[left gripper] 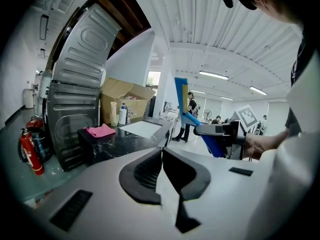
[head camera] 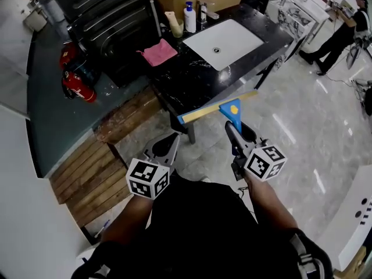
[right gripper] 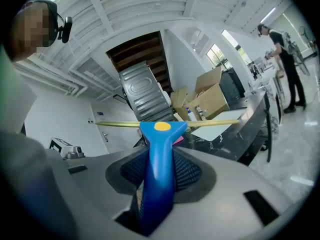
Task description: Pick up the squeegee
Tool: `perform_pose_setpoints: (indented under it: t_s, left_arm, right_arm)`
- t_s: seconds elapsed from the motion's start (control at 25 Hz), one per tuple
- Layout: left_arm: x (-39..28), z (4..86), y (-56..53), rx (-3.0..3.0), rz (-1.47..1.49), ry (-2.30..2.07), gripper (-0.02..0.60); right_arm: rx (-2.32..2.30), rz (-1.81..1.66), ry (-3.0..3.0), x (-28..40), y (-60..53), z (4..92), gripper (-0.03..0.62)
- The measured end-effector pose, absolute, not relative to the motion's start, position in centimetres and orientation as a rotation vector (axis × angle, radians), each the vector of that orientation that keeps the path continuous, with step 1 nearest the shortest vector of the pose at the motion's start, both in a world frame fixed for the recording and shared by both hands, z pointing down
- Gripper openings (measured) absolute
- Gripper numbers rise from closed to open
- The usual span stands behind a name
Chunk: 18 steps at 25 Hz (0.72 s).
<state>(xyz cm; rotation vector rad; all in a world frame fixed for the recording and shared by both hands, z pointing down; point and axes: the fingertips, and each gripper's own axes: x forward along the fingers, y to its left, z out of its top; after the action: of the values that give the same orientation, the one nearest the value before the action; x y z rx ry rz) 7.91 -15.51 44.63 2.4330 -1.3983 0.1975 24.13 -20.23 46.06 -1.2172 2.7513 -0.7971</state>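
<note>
The black stone counter (head camera: 192,83) with its white sink (head camera: 229,42) fills the middle of the head view, and a pink cloth (head camera: 159,52) lies on its far left corner. In front of the counter, above the tiled floor, the squeegee (head camera: 231,110) is off any surface. Its long yellow-edged blade runs roughly level and crosswise, and its blue handle points back toward the person.

The right gripper (head camera: 235,132) is clenched on that handle; its own view shows the blue grip wedged between both ribbed pads. The left gripper (left gripper: 161,151) is closed with nothing in it and sits just beside the right one.

The pick-up looks essentially done. From above, the blade overlaps the counter's near edge, so I can't be sure there is a gap there, though it seems to hang in front of it. To finish well, hold the squeeze steady, keep the blade level so the long end doesn't swing into the counter, and keep the left gripper clear.
</note>
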Motion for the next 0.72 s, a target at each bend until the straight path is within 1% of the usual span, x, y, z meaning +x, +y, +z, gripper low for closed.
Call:
perform_pose_setpoints:
  t_s: [0.36,0.72]
  left_arm:
    - [7.5,42.2,-16.2,2.526,0.164,-1.312,0.02]
    - [3.2,41.7,-16.6,2.572,0.204,-1.223,0.02]
  right_arm:
    - [-1.301,-0.746,2.737,22.7,-19.2,44.5,0.138]
    - [-1.382,-0.733,2.661,18.9,-18.5,43.6,0.138]
